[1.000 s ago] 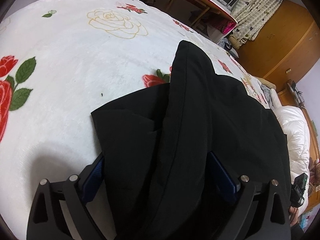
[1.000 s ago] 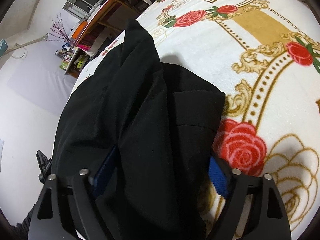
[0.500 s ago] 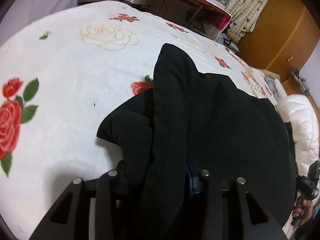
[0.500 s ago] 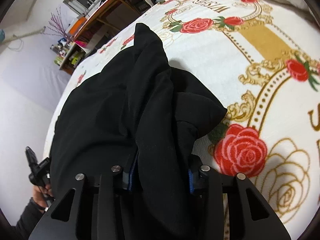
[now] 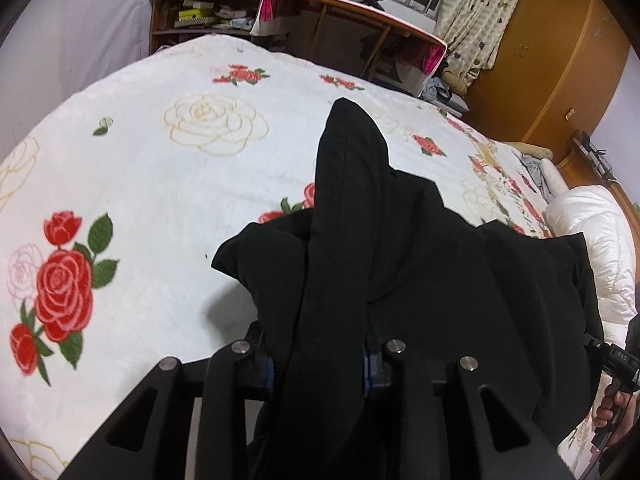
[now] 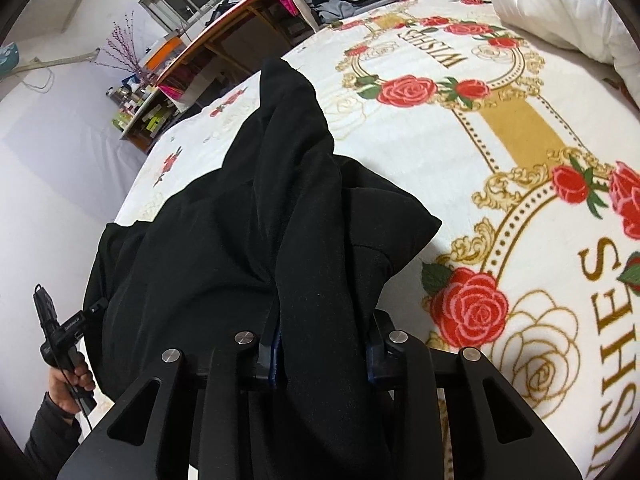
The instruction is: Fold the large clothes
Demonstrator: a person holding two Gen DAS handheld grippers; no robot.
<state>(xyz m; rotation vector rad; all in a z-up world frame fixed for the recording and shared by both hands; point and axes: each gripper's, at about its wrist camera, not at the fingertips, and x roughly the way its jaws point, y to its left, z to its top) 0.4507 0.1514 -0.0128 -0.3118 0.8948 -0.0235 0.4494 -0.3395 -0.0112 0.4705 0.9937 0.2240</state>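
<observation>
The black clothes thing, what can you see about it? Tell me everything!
The black garment is soft, plain, matte cloth, bunched into thick folds. It lies on the rose blanket, with one long part reaching away. The left tool and right tool are closing on bunched folds at its near edge.

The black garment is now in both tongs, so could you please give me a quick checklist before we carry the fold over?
1. Left tongs closing on a bunched fold of the black garment: ok.
2. Right tongs closing on a fold: ok.
3. Near edge raised off the rose blanket: ok.
4. Far tip resting on the blanket: ok.
5. Layers pinched evenly: cannot tell.
</observation>
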